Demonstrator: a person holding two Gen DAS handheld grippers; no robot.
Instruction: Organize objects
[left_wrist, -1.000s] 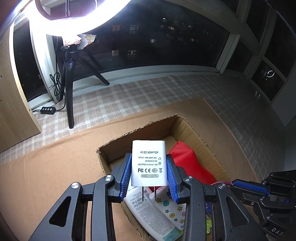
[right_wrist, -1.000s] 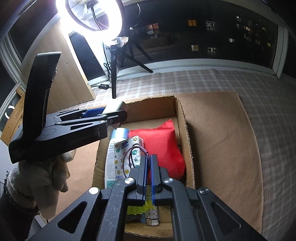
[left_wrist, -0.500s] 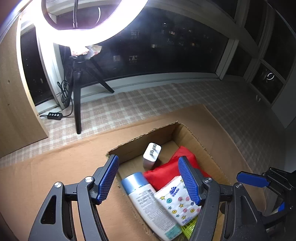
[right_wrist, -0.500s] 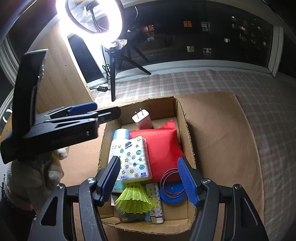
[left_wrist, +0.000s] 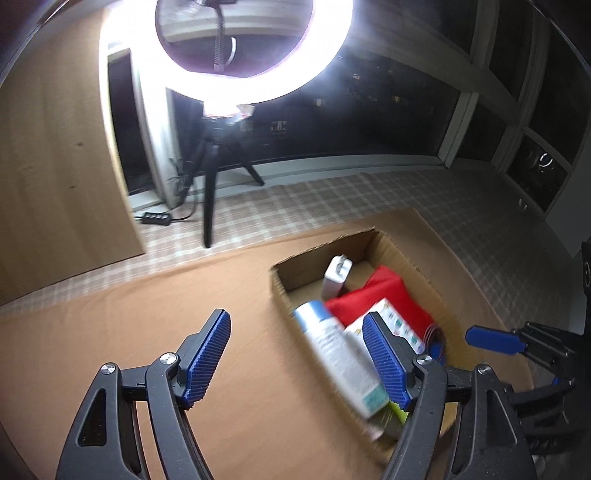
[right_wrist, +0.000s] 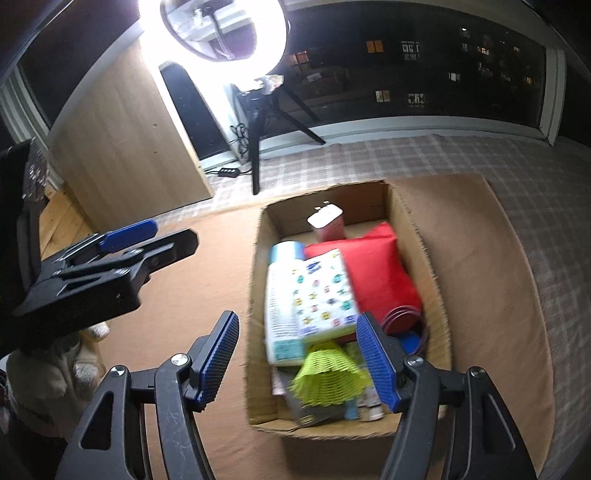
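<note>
Your left gripper (left_wrist: 297, 354) is opening, empty; your right gripper (right_wrist: 297, 356) is released too — the charger (right_wrist: 327, 221) stands at the box's (right_wrist: 439, 284) far end, leaving nothing to hold.

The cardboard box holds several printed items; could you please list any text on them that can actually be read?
None is legible.
tissue pack: blue logo at its top, blurred.
white bottle: label print smeared by motion.
white adapter: no print shows.
</note>
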